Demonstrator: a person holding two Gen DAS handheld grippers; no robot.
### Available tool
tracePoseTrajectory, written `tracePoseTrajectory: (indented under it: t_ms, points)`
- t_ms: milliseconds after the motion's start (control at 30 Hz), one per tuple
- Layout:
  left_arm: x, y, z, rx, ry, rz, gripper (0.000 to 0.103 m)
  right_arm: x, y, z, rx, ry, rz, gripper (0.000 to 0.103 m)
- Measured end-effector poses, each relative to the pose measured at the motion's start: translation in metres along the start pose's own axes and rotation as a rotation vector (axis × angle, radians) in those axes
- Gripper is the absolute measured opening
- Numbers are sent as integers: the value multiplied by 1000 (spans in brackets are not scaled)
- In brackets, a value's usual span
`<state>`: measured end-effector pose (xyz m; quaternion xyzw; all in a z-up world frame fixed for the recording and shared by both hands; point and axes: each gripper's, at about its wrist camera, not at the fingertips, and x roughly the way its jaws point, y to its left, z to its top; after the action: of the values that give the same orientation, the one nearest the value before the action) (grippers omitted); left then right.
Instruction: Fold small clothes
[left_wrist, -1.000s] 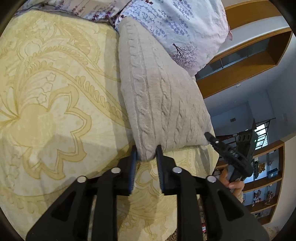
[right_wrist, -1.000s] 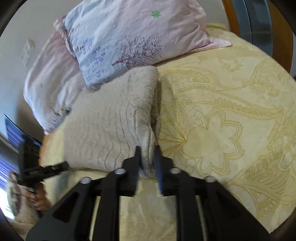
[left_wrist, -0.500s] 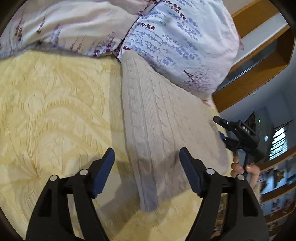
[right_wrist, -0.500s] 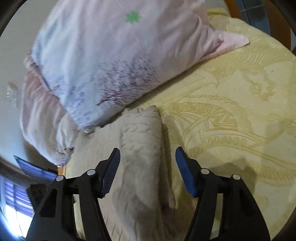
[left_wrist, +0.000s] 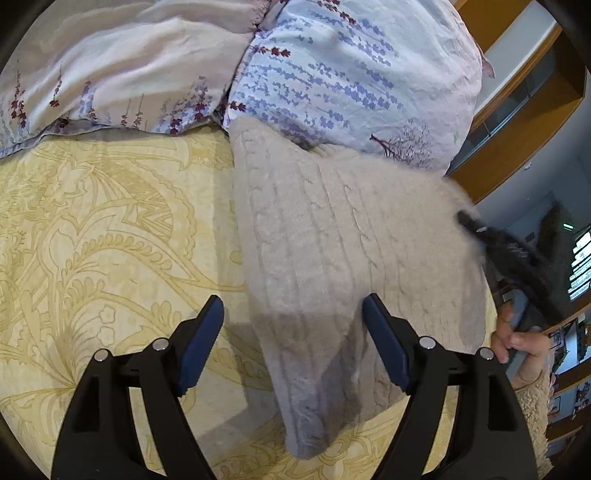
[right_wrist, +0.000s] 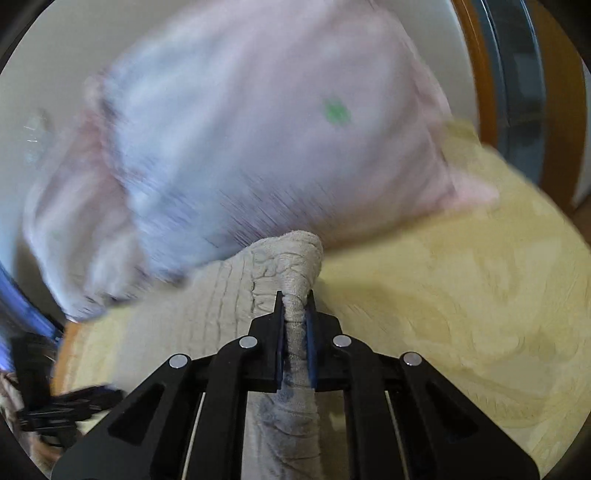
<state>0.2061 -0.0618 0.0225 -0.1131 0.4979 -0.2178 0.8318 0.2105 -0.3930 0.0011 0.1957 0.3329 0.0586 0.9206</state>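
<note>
Seemingly unlabelled, the beige cable-knit sweater (left_wrist: 332, 258) is seen from the left wrist, lying on the yellow bedspread (left_wrist: 110, 240) against the floral pillow (left_wrist: 351, 74); the left gripper (left_wrist: 293, 343) has just been opened, its pads clear of the knit. From the right wrist, the right gripper (right_wrist: 294, 332) has just been clamped onto a sweater fold. No readable writing is found.

Yellow patterned bed (left_wrist: 110, 229), knit garment (left_wrist: 325, 236), pillows (left_wrist: 351, 74)

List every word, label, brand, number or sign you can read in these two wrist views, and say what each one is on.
No text can be read in either view.
The other black claw seen from the left wrist carries small pale marks, too blurred to read.
The green mark on the pale floral pillow is a printed shape, not lettering.
The beige cable-knit garment and yellow patterned bedspread carry no writing.
</note>
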Motion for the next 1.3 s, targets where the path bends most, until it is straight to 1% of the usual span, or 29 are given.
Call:
tracePoseTrajectory:
  t_ms: [33, 67, 100, 167, 233, 267, 300, 333, 400, 433, 500, 533, 600, 633, 667, 700, 733, 800, 900, 967, 1000, 1067, 1167, 1200, 1300]
  points:
    - [2, -1, -1, 3, 2, 3, 78, 14, -5, -4, 12, 47, -27, 9]
    - [3, -1, -1, 4, 2, 6, 78, 22, -10, -8, 26, 80, -30, 10]
    - [4, -2, -1, 6, 3, 7, 79, 27, -13, -11, 48, 91, -20, 10]
    - [4, -4, -2, 9, 1, 11, 79, 16, -14, -9, 70, 64, -17, 12]
    - [4, -6, -1, 17, -2, 23, 80, 1, -11, -8, 67, 26, -44, 22]
    - [3, -7, -2, 22, -3, 33, 82, -12, -7, -8, 56, -10, -57, 25]
    - [3, -8, -2, 29, -8, 45, 83, -21, -6, -10, 44, -33, -51, 30]
    - [2, -9, -4, 34, -11, 50, 83, -30, -2, -12, 26, -55, -36, 33]
    - [3, -10, -5, 45, -16, 61, 83, -41, 11, -18, -27, -70, 16, 33]
    - [3, -11, -5, 49, -16, 63, 83, -42, 19, -22, -62, -60, 38, 34]
    - [5, -12, -6, 53, -13, 66, 83, -40, 30, -28, -120, -27, 36, 36]
    - [6, -13, -5, 54, -13, 67, 83, -36, 35, -31, -138, -13, 30, 40]
    - [8, -14, -6, 55, -10, 69, 84, -27, 34, -36, -147, 19, -17, 49]
    - [9, -14, -6, 54, -9, 70, 84, -15, 31, -38, -141, 53, -45, 50]
    - [9, -14, -6, 54, -6, 69, 85, 1, 24, -43, -116, 109, -59, 50]
    - [10, -15, -7, 55, -4, 69, 85, 4, 20, -46, -94, 96, -47, 54]
    - [11, -16, -7, 55, -1, 69, 85, 4, 17, -46, -75, 85, -33, 54]
    - [11, -15, -6, 54, 2, 64, 85, 1, 16, -44, -68, 90, -19, 55]
    - [9, -10, -3, 18, 14, 16, 85, -11, 7, -36, -10, 75, 30, 56]
    - [7, -3, 1, -21, 12, -25, 85, -23, -4, -31, 52, 51, 66, 64]
    - [6, 0, 3, -37, 11, -41, 85, -28, -10, -28, 84, 40, 81, 70]
    - [5, 5, 8, -65, 12, -67, 85, -34, -20, -23, 125, 37, 95, 72]
    - [5, 13, 13, -100, 17, -99, 85, -29, -33, -18, 185, 74, 110, 73]
    - [7, 15, 14, -113, 22, -113, 85, -27, -34, -19, 200, 86, 119, 75]
    - [13, 22, 17, -157, 54, -165, 85, -19, -39, -20, 243, 131, 153, 76]
